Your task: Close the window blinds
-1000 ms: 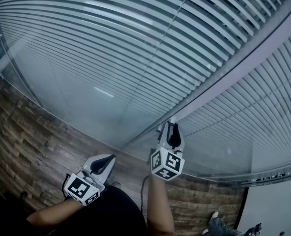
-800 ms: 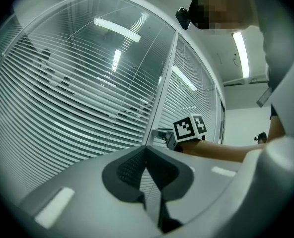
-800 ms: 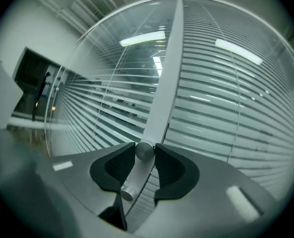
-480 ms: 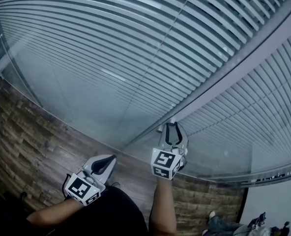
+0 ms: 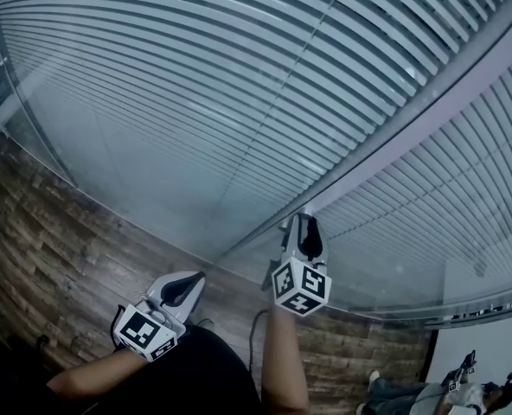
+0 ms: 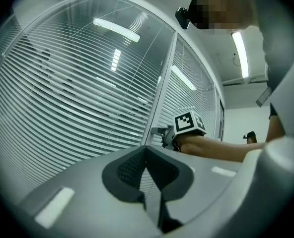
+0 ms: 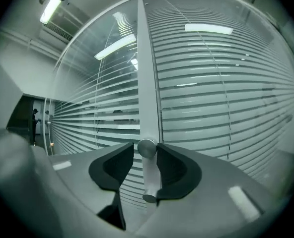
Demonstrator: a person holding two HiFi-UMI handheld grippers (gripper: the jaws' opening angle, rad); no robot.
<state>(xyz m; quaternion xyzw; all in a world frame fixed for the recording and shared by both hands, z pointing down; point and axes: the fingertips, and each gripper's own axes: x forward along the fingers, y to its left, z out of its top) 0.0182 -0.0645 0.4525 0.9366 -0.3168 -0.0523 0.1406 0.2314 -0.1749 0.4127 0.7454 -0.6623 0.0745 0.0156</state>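
Two grippers: my left gripper (image 5: 195, 278) idles low, jaws pressed together, empty. My right gripper (image 5: 304, 224) sits at the knob (image 7: 147, 148) on the mullion (image 7: 148, 73) between blinds (image 5: 195, 85), jaws opening round it. Slats look part-open, so probably regrip and twist again.

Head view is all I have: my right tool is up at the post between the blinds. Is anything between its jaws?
Observer: Yes. A metal knob sticking out from the post stands between the jaws of the right tool, which are opening.
Operator: Gripped tight?
Observer: No, a gap shows beside the knob on one side.
Operator: And the left tool?
Observer: The left tool is shut with nothing in it.
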